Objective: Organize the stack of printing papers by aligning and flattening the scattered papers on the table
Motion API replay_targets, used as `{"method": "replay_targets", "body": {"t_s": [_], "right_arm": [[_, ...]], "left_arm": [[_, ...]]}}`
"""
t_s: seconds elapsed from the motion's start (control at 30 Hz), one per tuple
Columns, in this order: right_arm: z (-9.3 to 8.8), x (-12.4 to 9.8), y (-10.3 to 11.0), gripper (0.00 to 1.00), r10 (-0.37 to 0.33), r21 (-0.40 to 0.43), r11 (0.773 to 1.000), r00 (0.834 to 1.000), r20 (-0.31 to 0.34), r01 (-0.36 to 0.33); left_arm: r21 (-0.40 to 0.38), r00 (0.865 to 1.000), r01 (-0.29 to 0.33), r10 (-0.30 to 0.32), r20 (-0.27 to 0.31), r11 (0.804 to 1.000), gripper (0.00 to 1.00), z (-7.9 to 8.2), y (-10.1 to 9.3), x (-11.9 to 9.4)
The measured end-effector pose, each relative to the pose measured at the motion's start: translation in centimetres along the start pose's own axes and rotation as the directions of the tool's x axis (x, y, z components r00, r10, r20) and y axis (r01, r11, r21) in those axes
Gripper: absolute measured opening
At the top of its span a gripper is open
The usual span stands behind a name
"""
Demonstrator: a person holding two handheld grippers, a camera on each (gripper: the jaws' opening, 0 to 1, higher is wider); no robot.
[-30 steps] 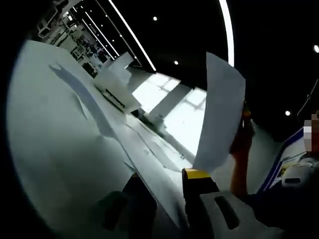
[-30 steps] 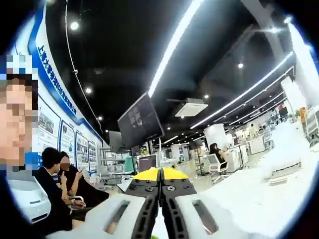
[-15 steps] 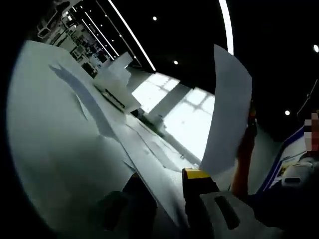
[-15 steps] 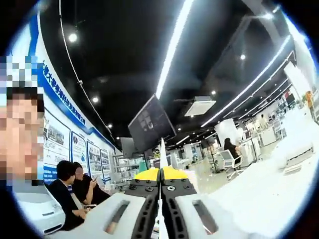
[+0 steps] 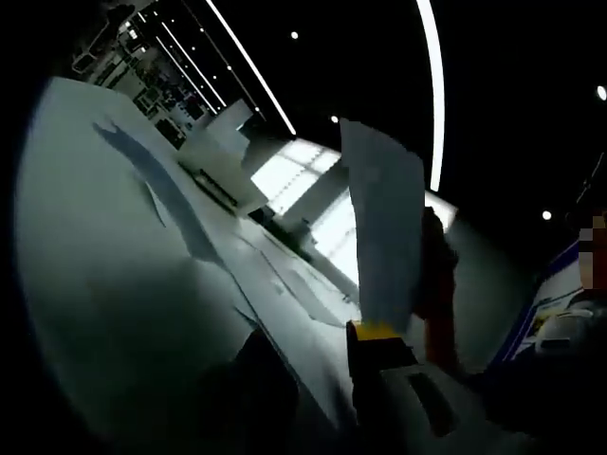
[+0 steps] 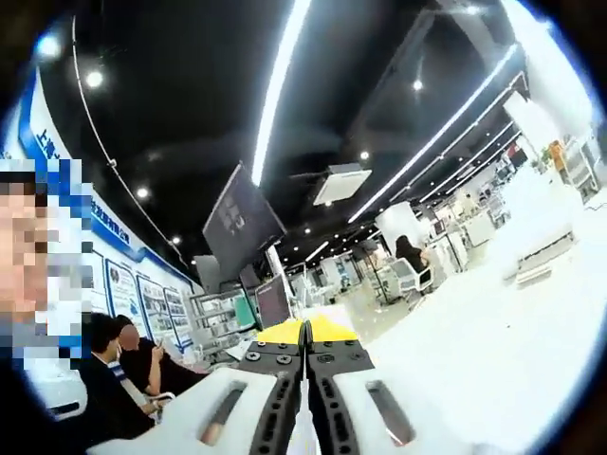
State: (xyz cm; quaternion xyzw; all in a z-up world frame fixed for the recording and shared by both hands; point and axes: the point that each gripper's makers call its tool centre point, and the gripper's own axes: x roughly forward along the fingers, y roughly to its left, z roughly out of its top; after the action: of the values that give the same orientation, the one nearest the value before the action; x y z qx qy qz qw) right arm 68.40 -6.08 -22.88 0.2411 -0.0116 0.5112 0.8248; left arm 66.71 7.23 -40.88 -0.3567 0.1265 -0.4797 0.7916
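In the left gripper view my left gripper point(image 5: 313, 332) has its dark jaw and yellow-tipped jaw pressed against a white paper stack point(image 5: 303, 322) that fills the gap between them. Loose sheets point(image 5: 190, 227) lie on the white table point(image 5: 85, 256) beyond. A single sheet point(image 5: 379, 218) stands raised to the right, held low down by the orange right gripper point(image 5: 434, 284). In the right gripper view my right gripper point(image 6: 304, 327) is shut, with the sheet's thin white edge point(image 6: 304, 431) between the jaws.
White boxes point(image 5: 223, 152) stand at the table's far side. The right gripper view shows the white table point(image 6: 493, 351), seated people point(image 6: 119, 365) at the left, a hanging screen point(image 6: 242, 213) and desks behind.
The raised sheet and the right gripper have swung left, closer to the left gripper's yellow jaw. The right gripper view has turned, and the sheet's edge no longer rises above its jaws.
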Motion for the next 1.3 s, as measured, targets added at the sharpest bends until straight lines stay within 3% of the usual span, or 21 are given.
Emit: {"method": "replay_targets", "body": {"t_s": [0.13,0.37,0.53,0.67,0.87,0.97,1.07,1.3], "right_arm": [[-2.2,0.0,-3.0,0.00,-0.049,0.048,0.998,0.998,-0.032,0.051],[-4.0,-0.3,-4.7,0.00,-0.090,0.082,0.992,0.994,-0.059,0.095],[-5.0,-0.4,-5.6,0.00,-0.097,0.111,0.988,0.993,-0.073,0.105],[-5.8,-0.3,-4.9,0.00,-0.089,0.131,0.987,0.993,-0.072,0.097],[-5.7,-0.5,-5.5,0.00,-0.090,0.189,0.977,0.995,-0.050,0.098],[-5.7,-0.1,-5.5,0.00,-0.054,0.244,0.968,0.998,-0.035,0.061],[-5.3,0.5,-5.3,0.00,-0.022,0.333,0.943,1.000,-0.004,0.022],[-7.7,2.1,-5.7,0.00,-0.020,0.440,0.898,1.000,-0.021,0.027]], "left_arm": [[0.001,1.000,0.000,0.000,0.000,1.000,0.23,0.0,0.1,0.0],[0.001,1.000,0.000,0.000,0.000,1.000,0.23,0.1,0.1,-0.1],[0.002,1.000,0.000,0.000,-0.001,1.000,0.23,0.1,0.2,-0.2],[0.002,1.000,0.001,-0.001,-0.001,1.000,0.23,0.1,0.1,-0.2],[0.003,1.000,0.000,0.000,-0.001,1.000,0.23,0.0,0.1,-0.1],[0.002,1.000,0.001,-0.001,0.000,1.000,0.23,0.0,0.1,-0.1],[0.002,1.000,0.001,-0.001,0.000,1.000,0.23,0.0,0.0,-0.1],[0.005,1.000,0.000,0.000,-0.001,1.000,0.23,0.0,0.0,-0.1]]}}
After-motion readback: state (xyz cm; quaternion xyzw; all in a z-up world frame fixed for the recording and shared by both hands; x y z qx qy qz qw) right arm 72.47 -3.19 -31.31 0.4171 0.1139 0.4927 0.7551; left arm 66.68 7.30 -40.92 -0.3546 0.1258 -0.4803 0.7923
